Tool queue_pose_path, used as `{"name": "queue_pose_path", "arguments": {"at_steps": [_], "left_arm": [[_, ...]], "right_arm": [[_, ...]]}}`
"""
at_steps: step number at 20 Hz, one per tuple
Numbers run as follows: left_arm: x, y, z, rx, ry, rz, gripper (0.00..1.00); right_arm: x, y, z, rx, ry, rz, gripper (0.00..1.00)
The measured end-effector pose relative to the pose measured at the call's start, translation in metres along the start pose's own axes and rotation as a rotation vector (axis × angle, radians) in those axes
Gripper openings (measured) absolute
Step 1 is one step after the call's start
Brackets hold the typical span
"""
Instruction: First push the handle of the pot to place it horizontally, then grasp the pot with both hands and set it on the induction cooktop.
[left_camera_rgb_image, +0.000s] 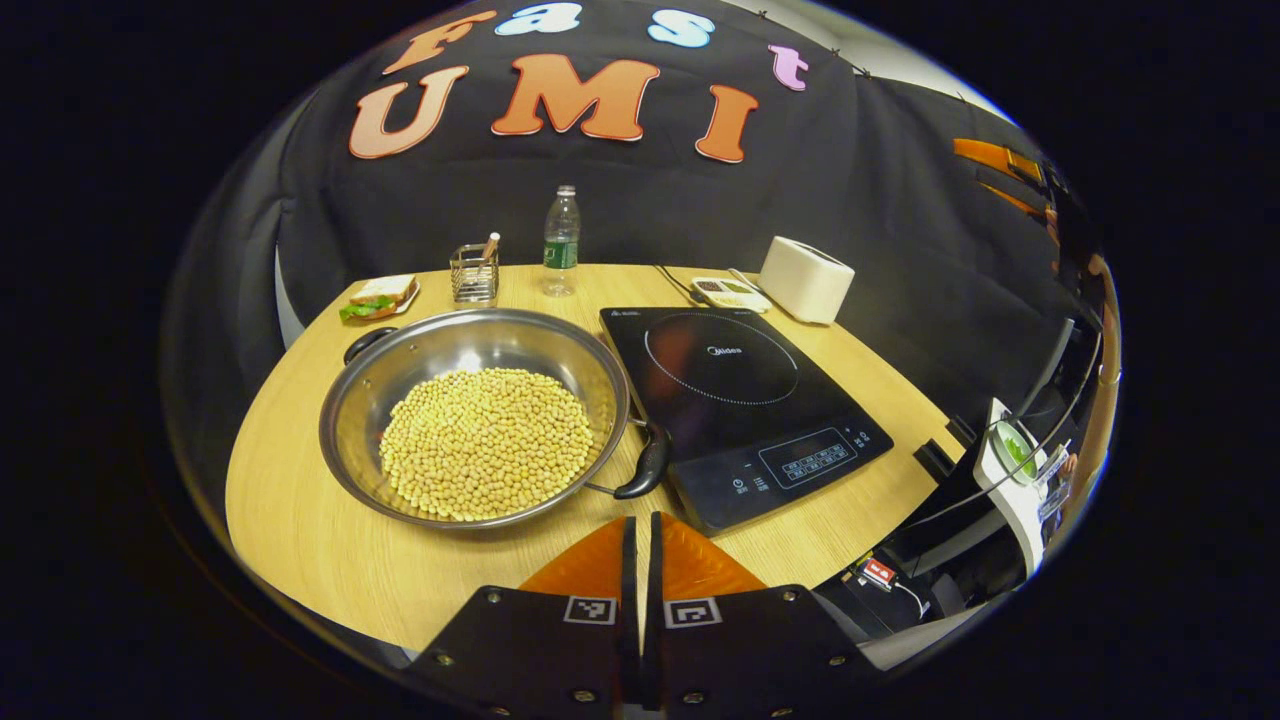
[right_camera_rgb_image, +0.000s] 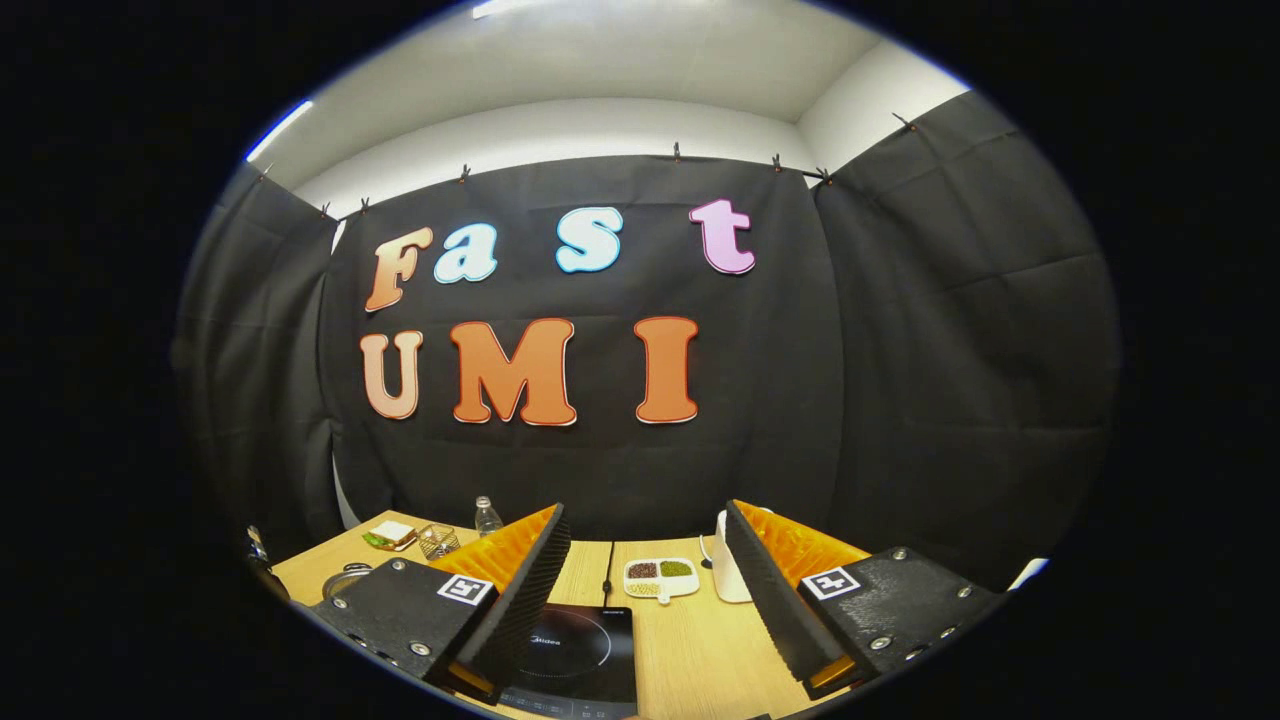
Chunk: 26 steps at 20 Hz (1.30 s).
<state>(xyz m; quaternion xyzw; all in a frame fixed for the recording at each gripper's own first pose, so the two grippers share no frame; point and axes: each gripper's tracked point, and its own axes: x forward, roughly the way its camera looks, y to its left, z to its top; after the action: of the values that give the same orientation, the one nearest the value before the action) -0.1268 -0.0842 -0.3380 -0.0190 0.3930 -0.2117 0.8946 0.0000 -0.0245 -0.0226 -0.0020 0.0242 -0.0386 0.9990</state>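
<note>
Left gripper view has the pot (left_camera_rgb_image: 475, 415) at centre left of the frame, sitting on the desk (left_camera_rgb_image: 300, 520) and holding a layer of pale beans (left_camera_rgb_image: 487, 443). Its two handles lie on a slanted line: one handle (left_camera_rgb_image: 366, 342) at the pot's upper left rim, the other handle (left_camera_rgb_image: 647, 460) at the lower right rim, so the pot's handle axis runs from upper left to lower right. The lower right handle is just beside the cooktop's (left_camera_rgb_image: 745, 410) near left edge. The cooktop lies right of the pot, bare on top. Along the far desk edge stand a sandwich (left_camera_rgb_image: 380, 296), a wire holder (left_camera_rgb_image: 474, 272), a bottle (left_camera_rgb_image: 561, 242), a small tray (left_camera_rgb_image: 730, 292) and a white box (left_camera_rgb_image: 806, 279). At the bottom centre, the left gripper (left_camera_rgb_image: 641, 535) has its jaws closed together on nothing, short of the pot.

Right gripper view has the right gripper (right_camera_rgb_image: 645, 560) with jaws wide apart, raised above the cooktop (right_camera_rgb_image: 575, 655) at bottom centre.
</note>
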Motion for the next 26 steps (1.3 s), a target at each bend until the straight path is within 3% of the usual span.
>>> {"name": "queue_pose_path", "arguments": {"at_steps": [5,6,26], "left_arm": [[0.023,-0.004,-0.02,-0.018,0.051,-0.002,0.02],[0.029,-0.003,-0.024,-0.018,0.053,0.004,0.02],[0.087,-0.012,0.008,-0.006,0.053,0.032,0.03]], "right_arm": [[-0.008,-0.011,0.002,-0.037,-0.029,-0.039,1.0],[-0.01,-0.012,0.001,-0.041,-0.029,-0.044,0.96],[0.002,-0.052,-0.032,0.016,0.062,-0.076,0.97]]}}
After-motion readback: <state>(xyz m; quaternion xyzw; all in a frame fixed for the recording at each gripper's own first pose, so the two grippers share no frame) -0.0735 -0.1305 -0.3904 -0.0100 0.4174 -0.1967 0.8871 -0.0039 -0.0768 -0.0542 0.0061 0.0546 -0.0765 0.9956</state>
